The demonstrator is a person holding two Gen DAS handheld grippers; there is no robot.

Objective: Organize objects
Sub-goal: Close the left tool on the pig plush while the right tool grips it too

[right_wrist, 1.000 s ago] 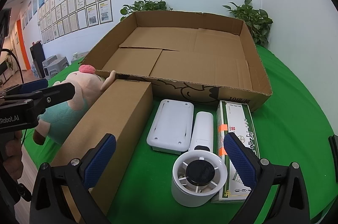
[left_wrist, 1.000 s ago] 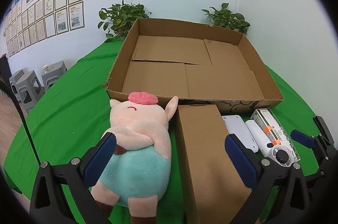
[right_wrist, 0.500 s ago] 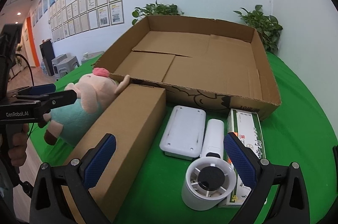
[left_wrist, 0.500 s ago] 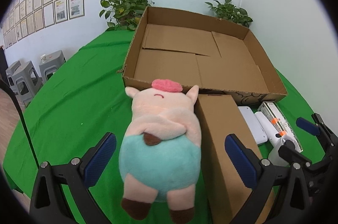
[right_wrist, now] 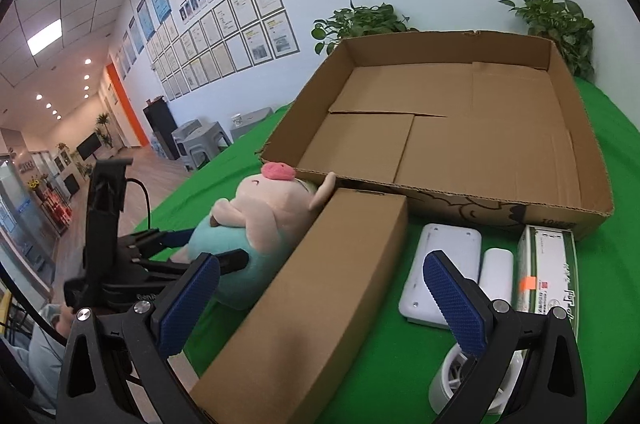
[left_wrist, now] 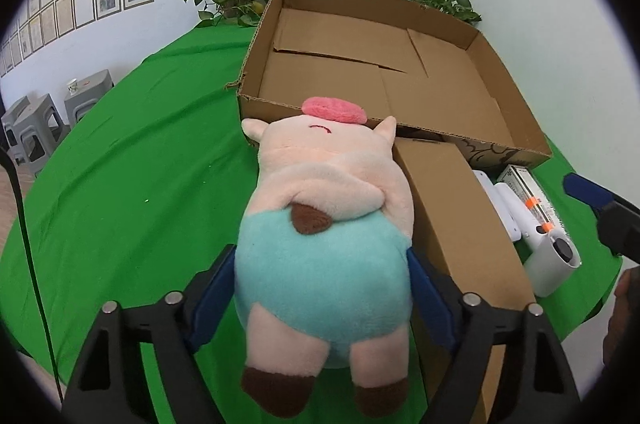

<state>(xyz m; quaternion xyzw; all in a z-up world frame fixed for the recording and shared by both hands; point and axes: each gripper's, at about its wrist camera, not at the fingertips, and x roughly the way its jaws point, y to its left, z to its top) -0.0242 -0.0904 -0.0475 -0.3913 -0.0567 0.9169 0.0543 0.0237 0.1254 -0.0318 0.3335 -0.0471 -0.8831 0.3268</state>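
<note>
On the green table point(right_wrist: 624, 207), the left gripper point(right_wrist: 208, 248) has just been closing around the pig point(right_wrist: 256, 220), seemingly touching it; the right gripper point(right_wrist: 320, 308) gapes above the carton point(right_wrist: 320, 288).

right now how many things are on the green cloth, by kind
cardboard boxes: 2, open tray box and closed long box
plush pig: 1
white items: 3, flat case, cylinder, fan
printed carton: 1
total: 7
</note>
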